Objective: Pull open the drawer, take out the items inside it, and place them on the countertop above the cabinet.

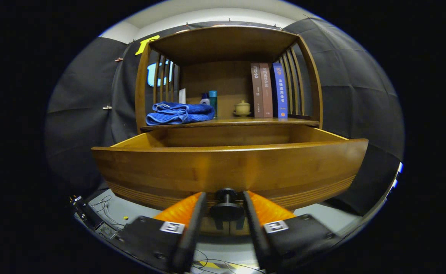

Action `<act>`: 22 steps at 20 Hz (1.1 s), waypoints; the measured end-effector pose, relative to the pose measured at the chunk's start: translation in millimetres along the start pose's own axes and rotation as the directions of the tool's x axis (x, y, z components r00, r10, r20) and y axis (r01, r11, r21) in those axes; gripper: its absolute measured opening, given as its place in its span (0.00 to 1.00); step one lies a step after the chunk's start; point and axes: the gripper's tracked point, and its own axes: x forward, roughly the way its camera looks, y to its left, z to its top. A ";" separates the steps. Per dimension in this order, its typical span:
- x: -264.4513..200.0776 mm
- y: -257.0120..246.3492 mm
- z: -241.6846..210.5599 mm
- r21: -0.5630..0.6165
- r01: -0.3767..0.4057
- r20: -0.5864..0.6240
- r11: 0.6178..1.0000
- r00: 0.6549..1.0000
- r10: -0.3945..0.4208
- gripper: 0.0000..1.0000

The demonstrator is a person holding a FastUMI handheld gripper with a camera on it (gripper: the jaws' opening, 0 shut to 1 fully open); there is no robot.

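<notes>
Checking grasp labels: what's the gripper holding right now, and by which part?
The gripper straddles the dark round knob on the open wooden drawer's front; whether the fingers actually press on it cannot be told.
</notes>
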 end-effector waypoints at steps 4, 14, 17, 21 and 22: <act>-27.5 -2.3 34.6 -0.008 -0.032 -0.006 0.999 0.999 0.032 0.99; 12.1 -2.3 121.2 0.055 -0.060 -0.261 0.997 0.963 0.073 0.98; 64.1 -2.5 111.8 0.086 -0.035 -0.394 0.996 0.917 0.067 0.99; 120.6 -9.5 87.4 0.084 0.019 -0.530 0.996 0.848 0.028 1.00; 130.3 -14.5 76.2 0.076 0.037 -0.572 0.996 0.820 0.013 0.99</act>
